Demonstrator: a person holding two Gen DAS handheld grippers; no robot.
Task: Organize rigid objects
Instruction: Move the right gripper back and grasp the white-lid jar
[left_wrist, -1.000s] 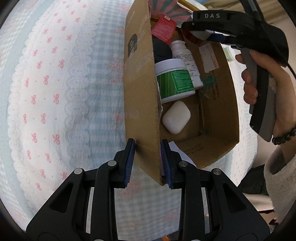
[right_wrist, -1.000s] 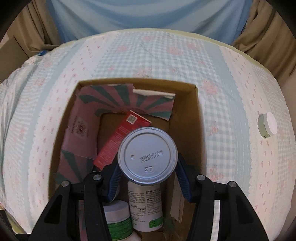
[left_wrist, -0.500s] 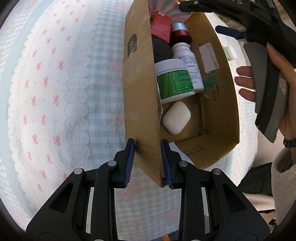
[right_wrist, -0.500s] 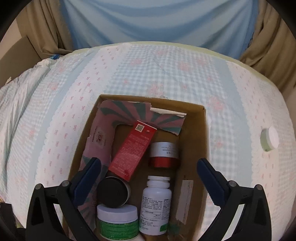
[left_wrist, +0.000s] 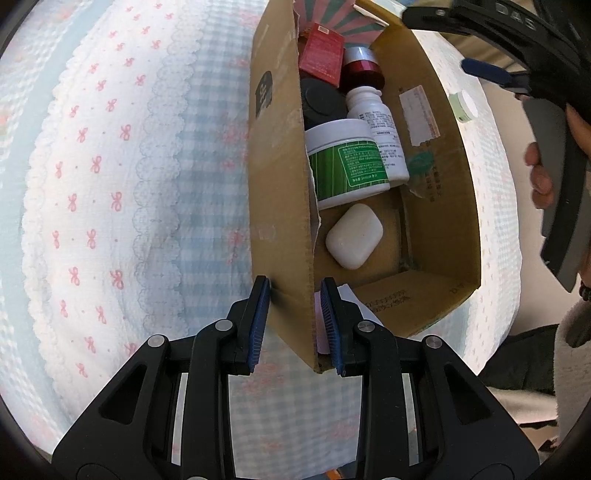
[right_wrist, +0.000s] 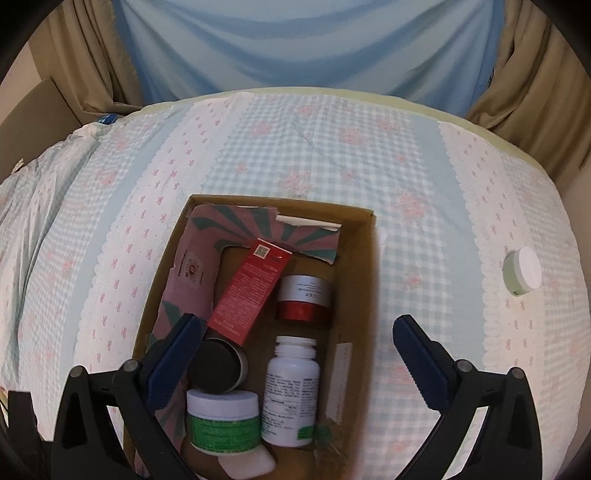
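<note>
A cardboard box (left_wrist: 280, 206) (right_wrist: 364, 266) sits on the bed. It holds a red-and-silver jar (right_wrist: 303, 298) (left_wrist: 362, 68), a red carton (right_wrist: 250, 291), a white pill bottle (right_wrist: 291, 391), a green-label tub (right_wrist: 221, 421), a black-lidded jar (right_wrist: 216, 365) and a white case (left_wrist: 354, 236). My left gripper (left_wrist: 295, 325) is shut on the box's side wall near its corner. My right gripper (right_wrist: 295, 362) is open and empty above the box. A pale green jar with a white lid (right_wrist: 522, 271) (left_wrist: 463, 105) lies on the bedding to the right of the box.
The bed is covered by a blue-and-white checked quilt with pink bows (right_wrist: 303, 147). Blue and tan curtains (right_wrist: 306, 44) hang behind it. A patterned pink-and-green card (right_wrist: 192, 269) lines the box's left inside.
My right gripper let go of the red-and-silver jar into the box, opened wide and rose. The left gripper has kept its hold on the box wall.
</note>
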